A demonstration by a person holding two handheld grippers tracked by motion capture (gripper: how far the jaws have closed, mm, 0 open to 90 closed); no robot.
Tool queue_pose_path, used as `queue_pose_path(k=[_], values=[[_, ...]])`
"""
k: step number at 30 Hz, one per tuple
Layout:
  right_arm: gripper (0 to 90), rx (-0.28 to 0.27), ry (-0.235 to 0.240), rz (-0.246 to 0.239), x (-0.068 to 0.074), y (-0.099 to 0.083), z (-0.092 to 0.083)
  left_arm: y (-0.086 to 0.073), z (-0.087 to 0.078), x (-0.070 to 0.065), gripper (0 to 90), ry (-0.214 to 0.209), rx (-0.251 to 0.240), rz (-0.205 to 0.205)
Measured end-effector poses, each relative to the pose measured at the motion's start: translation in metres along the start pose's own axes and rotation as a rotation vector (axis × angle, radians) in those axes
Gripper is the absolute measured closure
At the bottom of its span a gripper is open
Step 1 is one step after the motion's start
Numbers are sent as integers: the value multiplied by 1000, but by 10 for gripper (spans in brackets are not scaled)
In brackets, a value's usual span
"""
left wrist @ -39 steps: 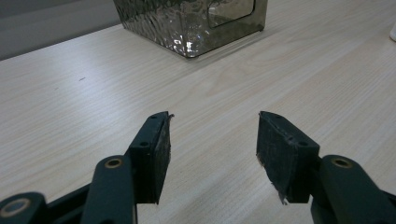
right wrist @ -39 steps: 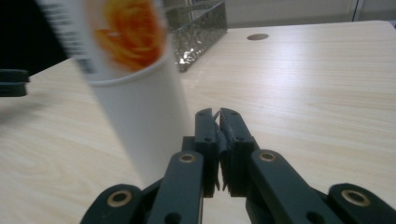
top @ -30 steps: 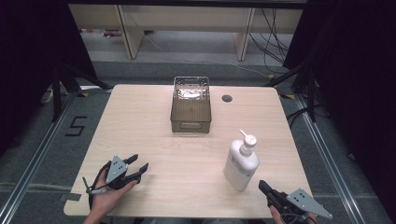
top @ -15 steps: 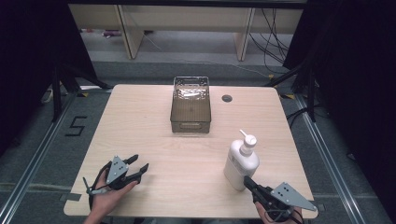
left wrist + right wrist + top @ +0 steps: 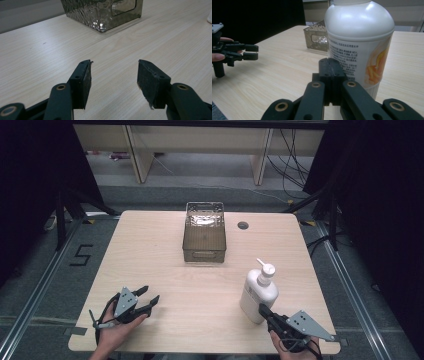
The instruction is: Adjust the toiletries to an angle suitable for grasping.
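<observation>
A white pump bottle (image 5: pixel 259 290) stands upright on the right of the wooden table (image 5: pixel 150 250); in the right gripper view the bottle (image 5: pixel 359 42) rises close ahead with an orange label. My right gripper (image 5: pixel 264 310) is shut with nothing in it, its tips right at the bottle's base (image 5: pixel 331 65). My left gripper (image 5: pixel 148 295) rests at the front left, open and holding nothing, its jaws apart over bare wood (image 5: pixel 113 75). A smoky clear plastic bin (image 5: pixel 204 238) sits at the table's middle back, also ahead of the left gripper as the bin (image 5: pixel 105 12).
A small round hole (image 5: pixel 243 225) lies in the table right of the bin. The table's front edge runs just under both hands. Shelving and cables stand beyond the far edge. In the right gripper view the left gripper (image 5: pixel 249 52) shows far left.
My right gripper has moved left and forward from the front right corner up to the bottle's base. The left gripper has stayed where it was.
</observation>
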State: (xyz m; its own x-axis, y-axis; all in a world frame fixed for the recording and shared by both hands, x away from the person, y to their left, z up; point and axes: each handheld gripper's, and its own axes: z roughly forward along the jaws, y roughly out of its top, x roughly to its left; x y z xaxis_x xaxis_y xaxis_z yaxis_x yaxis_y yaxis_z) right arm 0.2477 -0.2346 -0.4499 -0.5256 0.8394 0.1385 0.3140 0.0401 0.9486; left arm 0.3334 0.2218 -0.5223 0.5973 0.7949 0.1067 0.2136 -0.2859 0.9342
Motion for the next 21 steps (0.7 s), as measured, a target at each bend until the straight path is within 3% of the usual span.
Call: queue_pose_path(k=[1, 7, 8, 12, 17, 18, 21], values=[[900, -30, -4, -12, -3, 0, 2, 0, 0, 0, 444, 0, 0, 0], [900, -5, -24, -25, -8, 1, 2, 0, 1, -1, 444, -1, 4, 7], [900, -12, -5, 7, -8, 0, 3, 0, 1, -1, 444, -3, 2, 8], [900, 3, -17, 17, -10, 1, 3, 0, 0, -1, 443, 2, 7, 13], [900, -20, -12, 15, -14, 1, 2, 2, 3, -1, 439, -18, -17, 10], [875, -30, 6, 39, -12, 2, -1, 3, 2, -3, 436, -10, -6, 2], [758, -90, -12, 33, -12, 6, -14, 9, 3, -3, 429, -11, -48, -11]])
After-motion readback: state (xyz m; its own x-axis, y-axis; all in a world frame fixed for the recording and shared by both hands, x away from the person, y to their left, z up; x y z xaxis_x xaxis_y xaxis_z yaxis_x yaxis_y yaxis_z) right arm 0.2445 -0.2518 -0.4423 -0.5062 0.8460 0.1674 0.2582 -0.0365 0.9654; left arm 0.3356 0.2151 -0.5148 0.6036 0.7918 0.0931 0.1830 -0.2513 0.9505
